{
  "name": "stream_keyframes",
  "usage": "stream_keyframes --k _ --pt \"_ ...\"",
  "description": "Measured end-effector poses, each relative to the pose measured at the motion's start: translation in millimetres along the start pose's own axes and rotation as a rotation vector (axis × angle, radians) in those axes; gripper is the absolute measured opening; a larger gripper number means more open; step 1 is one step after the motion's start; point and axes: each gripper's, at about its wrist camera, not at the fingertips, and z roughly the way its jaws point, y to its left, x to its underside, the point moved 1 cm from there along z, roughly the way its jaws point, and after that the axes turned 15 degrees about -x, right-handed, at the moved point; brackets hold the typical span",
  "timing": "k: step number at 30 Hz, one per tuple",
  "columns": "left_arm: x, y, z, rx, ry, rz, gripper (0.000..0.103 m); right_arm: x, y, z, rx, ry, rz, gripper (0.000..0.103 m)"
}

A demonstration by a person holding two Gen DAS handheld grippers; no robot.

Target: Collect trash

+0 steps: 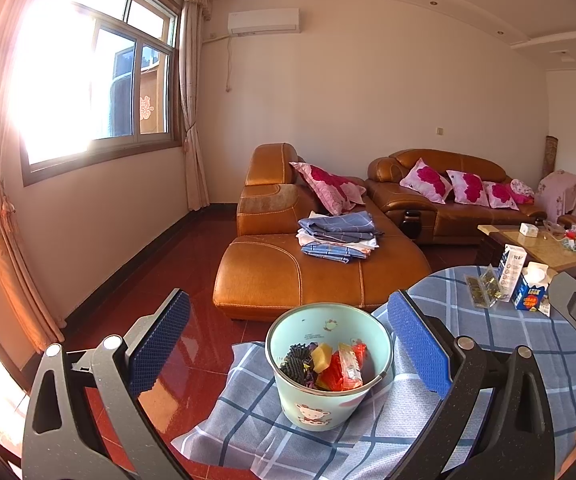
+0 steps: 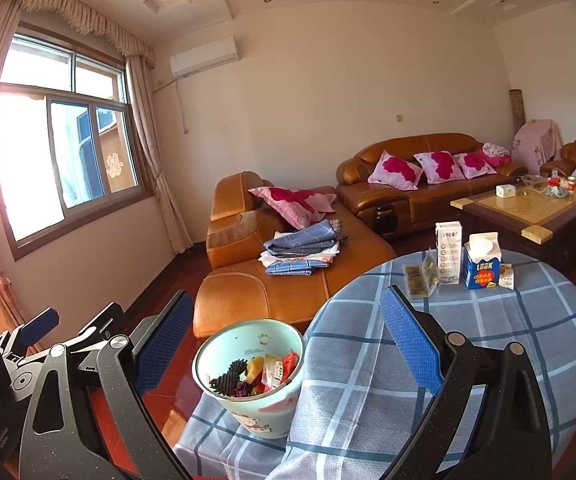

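A pale green cartoon bin (image 1: 320,408) (image 2: 256,412) stands on the blue plaid tablecloth (image 1: 508,344) (image 2: 508,332) at the table's near left edge. It holds a black spiky piece (image 1: 294,362), a yellow sponge (image 1: 321,357) and orange wrappers (image 1: 338,374). At the table's far side stand a white carton (image 2: 448,256), a blue carton (image 2: 482,268), a clear packet (image 2: 420,276) and a small packet (image 2: 507,276). My left gripper (image 1: 288,298) is open above the bin, holding nothing. My right gripper (image 2: 286,296) is open too, just right of the bin, and holds nothing.
An orange leather chaise (image 2: 272,292) with folded blue cloths (image 2: 300,252) lies just beyond the table, and a sofa (image 2: 420,172) with pink pillows stands behind it. A dark coffee table (image 2: 528,208) stands far right. Glossy red floor (image 1: 176,280) lies to the left, under the window.
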Motion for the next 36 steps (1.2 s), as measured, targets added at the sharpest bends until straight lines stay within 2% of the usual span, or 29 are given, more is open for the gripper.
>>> stream_keyframes --k 18,26,36 --pt "1.3 0.1 0.9 0.001 -0.003 -0.001 0.097 0.7 0.7 -1.1 0.001 -0.002 0.008 0.093" --pt "0.6 -2.2 -3.3 0.006 -0.042 -0.007 0.097 1.8 -1.0 -2.2 0.004 0.003 0.012 0.093" --pt "-0.1 -4.5 -2.0 -0.026 -0.037 0.002 0.097 1.3 -3.9 -3.7 0.010 -0.002 0.011 0.093"
